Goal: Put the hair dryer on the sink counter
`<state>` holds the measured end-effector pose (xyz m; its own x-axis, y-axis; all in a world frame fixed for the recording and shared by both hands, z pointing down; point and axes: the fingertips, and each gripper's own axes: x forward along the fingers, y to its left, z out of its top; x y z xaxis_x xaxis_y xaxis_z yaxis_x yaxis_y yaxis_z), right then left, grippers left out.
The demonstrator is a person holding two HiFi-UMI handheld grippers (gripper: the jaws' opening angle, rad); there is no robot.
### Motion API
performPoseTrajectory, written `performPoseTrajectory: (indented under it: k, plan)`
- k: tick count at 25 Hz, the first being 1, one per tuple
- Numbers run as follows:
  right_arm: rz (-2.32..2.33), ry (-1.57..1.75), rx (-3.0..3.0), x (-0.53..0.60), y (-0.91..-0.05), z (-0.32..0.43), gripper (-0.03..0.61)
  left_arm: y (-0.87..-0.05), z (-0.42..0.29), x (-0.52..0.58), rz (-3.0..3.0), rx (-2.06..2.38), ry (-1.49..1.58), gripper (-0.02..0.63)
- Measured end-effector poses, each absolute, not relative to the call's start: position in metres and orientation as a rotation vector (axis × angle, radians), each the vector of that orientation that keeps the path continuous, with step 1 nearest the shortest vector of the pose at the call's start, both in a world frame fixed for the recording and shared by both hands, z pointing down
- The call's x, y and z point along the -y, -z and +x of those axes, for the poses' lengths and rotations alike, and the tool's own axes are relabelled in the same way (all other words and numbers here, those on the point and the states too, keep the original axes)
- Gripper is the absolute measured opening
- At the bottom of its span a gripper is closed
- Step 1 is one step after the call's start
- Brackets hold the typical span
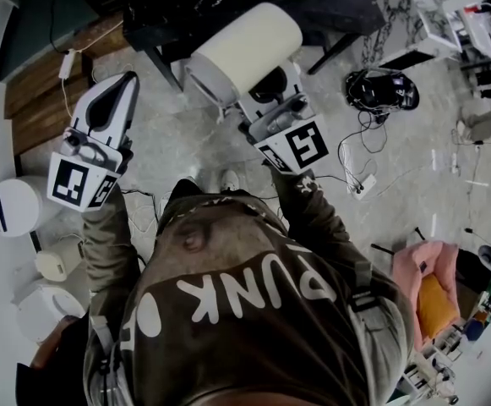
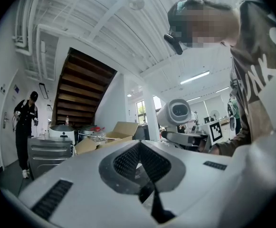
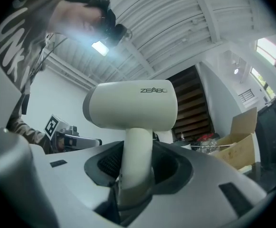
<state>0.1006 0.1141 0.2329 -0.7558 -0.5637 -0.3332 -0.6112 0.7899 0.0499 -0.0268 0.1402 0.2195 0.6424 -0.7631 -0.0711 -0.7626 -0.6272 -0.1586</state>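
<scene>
The right gripper (image 3: 135,175) is clamped on the handle of the cream hair dryer (image 3: 133,103), with both pads pressing the handle from either side. In the head view the hair dryer (image 1: 245,49) sits at upper centre, held above the floor (image 1: 414,142), its barrel lying crosswise over the right gripper (image 1: 266,100). The left gripper (image 1: 123,79) is at centre left, apart from the dryer. In the left gripper view its jaws (image 2: 140,146) are drawn together with nothing between them. A cardboard box (image 2: 114,132) stands at centre left behind it.
</scene>
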Motion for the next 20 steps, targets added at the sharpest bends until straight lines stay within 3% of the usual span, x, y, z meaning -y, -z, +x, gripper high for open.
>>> performPoseTrajectory:
  k: [10,20]
  plan:
    - [-0.890,-0.196,-2.714,-0.071,-0.251,0.094,0.163,-0.241,-0.027,-0.096,-2.695,-1.274,0.026,0.002]
    - [-0.958,-0.175,-2.741,0.027,-0.268,0.045,0.163,-0.265,-0.069,0.020,-2.707,-1.216,0.018,0.002]
